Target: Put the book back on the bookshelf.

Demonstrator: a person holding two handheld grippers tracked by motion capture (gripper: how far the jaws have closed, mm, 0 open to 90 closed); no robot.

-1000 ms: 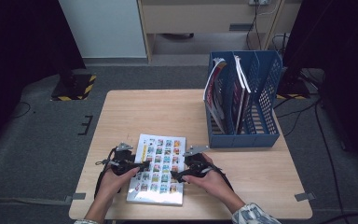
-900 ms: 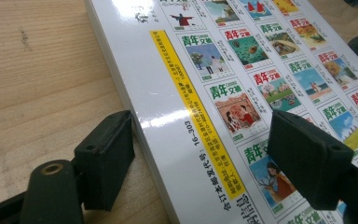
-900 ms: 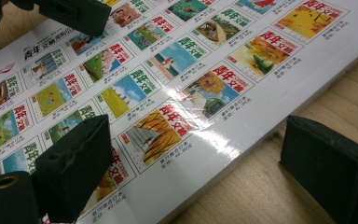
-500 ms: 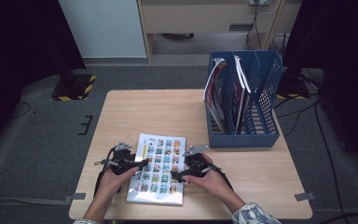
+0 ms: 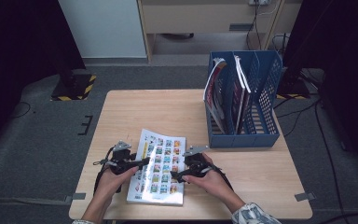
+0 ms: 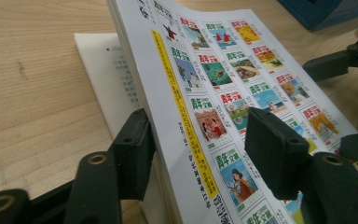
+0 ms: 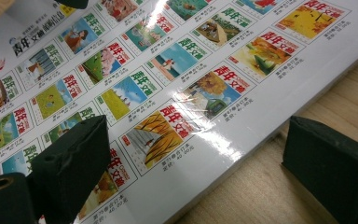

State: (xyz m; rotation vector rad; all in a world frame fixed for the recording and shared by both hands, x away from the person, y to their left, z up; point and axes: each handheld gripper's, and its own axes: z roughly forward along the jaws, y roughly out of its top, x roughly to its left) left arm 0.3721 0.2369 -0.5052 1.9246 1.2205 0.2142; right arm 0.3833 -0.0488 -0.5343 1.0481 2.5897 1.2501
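Since the left gripper [image 6: 193, 140] has just been closing around the magazine's [image 5: 157, 165] lifted edge at the table's [image 5: 135, 107] near side without pinching yet, thin pages could slip out. The right gripper [image 7: 193, 154] straddles the opposite edge, jaws open, so the magazine may slide sideways.

From above, my hands cover most of my left tool [image 5: 137, 163] and right tool [image 5: 179, 176], so I cannot tell there how their jaws stand on the magazine [image 5: 159, 165], whose cover print is too small to read. In my left tool's view the magazine runs off the top and bottom edges, its lifted cover hides the pages beneath, and I cannot tell whether the jaw under that cover touches it. In my right tool's view the magazine is cut off on three sides, and the counter [image 7: 265, 186] shows as one corner.
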